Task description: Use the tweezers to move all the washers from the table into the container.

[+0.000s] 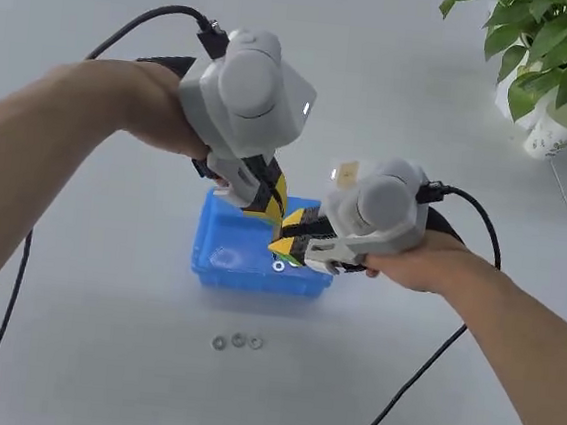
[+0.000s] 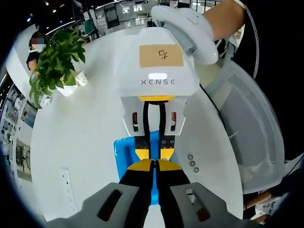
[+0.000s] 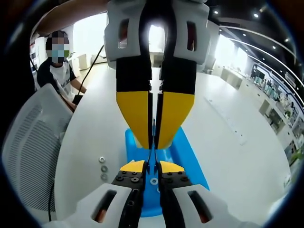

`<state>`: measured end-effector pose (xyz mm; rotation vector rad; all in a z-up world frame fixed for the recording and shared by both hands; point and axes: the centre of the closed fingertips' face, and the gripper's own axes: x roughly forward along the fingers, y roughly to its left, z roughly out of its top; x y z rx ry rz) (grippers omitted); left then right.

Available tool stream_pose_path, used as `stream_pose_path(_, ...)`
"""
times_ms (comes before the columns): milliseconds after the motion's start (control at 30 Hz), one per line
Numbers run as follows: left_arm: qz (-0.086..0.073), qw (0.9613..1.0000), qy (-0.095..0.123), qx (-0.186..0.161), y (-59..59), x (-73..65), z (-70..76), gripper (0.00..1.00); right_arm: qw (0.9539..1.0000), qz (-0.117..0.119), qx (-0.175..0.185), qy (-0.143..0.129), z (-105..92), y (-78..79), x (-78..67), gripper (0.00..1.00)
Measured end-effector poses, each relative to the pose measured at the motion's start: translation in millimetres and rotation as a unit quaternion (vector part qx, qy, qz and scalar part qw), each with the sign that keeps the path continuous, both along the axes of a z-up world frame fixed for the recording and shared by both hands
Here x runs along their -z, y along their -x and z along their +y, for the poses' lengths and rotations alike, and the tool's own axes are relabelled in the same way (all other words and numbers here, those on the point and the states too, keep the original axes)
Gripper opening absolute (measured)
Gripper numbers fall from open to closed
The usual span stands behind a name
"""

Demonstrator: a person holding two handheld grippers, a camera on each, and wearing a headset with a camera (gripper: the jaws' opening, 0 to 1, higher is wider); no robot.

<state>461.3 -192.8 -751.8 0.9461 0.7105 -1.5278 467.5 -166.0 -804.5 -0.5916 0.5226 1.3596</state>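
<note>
Task judged part done. One washer (image 1: 278, 265) lies on the floor of the blue container (image 1: 257, 280), just below the tips of both sets of fingers. A row of three washers (image 1: 238, 341) sits on the desk (image 1: 99, 356), outside the container's wall and well clear of the fingers, yet to be moved. The left gripper (image 2: 154, 166) and right gripper (image 3: 152, 167) meet tip to tip over the container. The left fingers (image 3: 135, 114) are closed to a slit on a thin dark strip, taken for the tweezers (image 3: 152, 156). The right fingers (image 3: 133, 166) stand narrow on either side of that strip, and whether they press it cannot be told. The right gripper view resolves the strip and the washer beneath the tips. In the left gripper view the fingers cover the container floor, so its contents cannot be read there, though the three loose washers show beside the container. The head view sets the row against the container but hides the tweezers behind the fingers.
</note>
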Motion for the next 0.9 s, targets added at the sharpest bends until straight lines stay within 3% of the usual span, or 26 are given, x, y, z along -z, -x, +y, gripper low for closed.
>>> stream_pose_path(467, 0.000, 1.0000, 0.000, -0.006, 19.1, -15.0, 3.7, 0.05, 0.9999, -0.012, -0.005, -0.005, 2.8, 19.8, -16.0, 0.11)
stream_pose_path(900, 0.010, 0.9999, -0.007, -0.006, 44.9, -7.6, 3.7, 0.05, 0.9999, -0.002, -0.010, 0.001, -0.2, 47.4, -9.4, 0.11)
